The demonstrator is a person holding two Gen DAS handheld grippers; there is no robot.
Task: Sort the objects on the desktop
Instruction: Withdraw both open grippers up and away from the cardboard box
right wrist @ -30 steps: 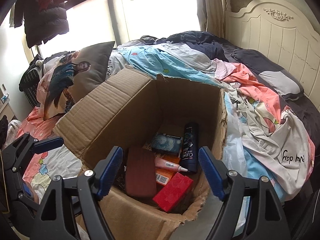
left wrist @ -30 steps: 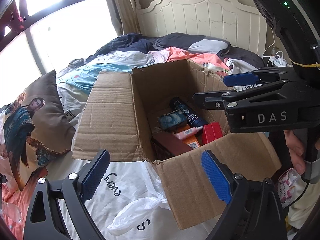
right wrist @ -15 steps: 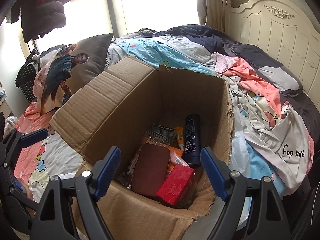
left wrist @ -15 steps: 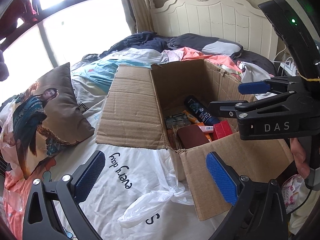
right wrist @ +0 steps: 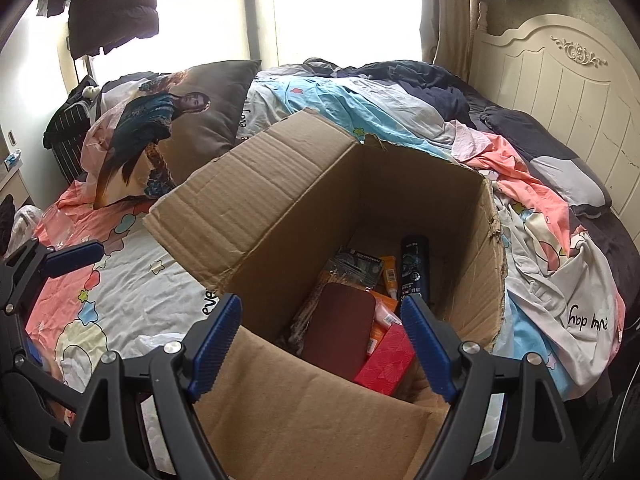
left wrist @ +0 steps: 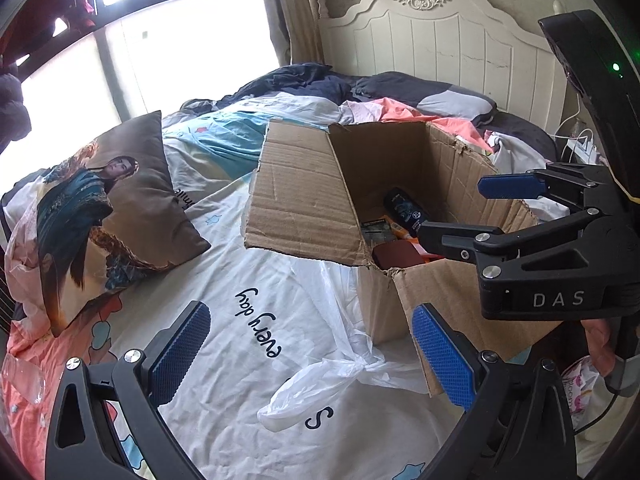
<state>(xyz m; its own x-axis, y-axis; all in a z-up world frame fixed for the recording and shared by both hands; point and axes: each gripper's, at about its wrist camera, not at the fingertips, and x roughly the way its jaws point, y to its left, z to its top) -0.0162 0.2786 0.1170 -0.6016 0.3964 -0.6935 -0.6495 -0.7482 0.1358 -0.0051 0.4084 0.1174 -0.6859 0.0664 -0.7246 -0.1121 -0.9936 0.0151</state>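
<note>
An open cardboard box (right wrist: pixel 280 208) stands on the bed; it also shows in the left wrist view (left wrist: pixel 304 196). Inside lie a dark shampoo bottle (right wrist: pixel 415 268), a brown case (right wrist: pixel 340 332), a red box (right wrist: pixel 386 360), an orange tube (right wrist: pixel 389 276) and a dark packet (right wrist: pixel 358 266). My right gripper (right wrist: pixel 320 344) is open and empty above the box's near edge; it also shows in the left wrist view (left wrist: pixel 468 212). My left gripper (left wrist: pixel 312 356) is open and empty over the sheet, left of the box.
A printed pillow (left wrist: pixel 100 208) lies at the left. A white plastic bag (left wrist: pixel 320 384) lies on the sheet by the box. Rumpled bedding (right wrist: pixel 520 200) and a white headboard (left wrist: pixel 440 48) are behind. Cables (left wrist: pixel 576 140) hang at the right.
Both grippers have drawn back from the box; the left one has shifted left over the sheet. The contents of the box shifted between the earliest frame and the following one.
</note>
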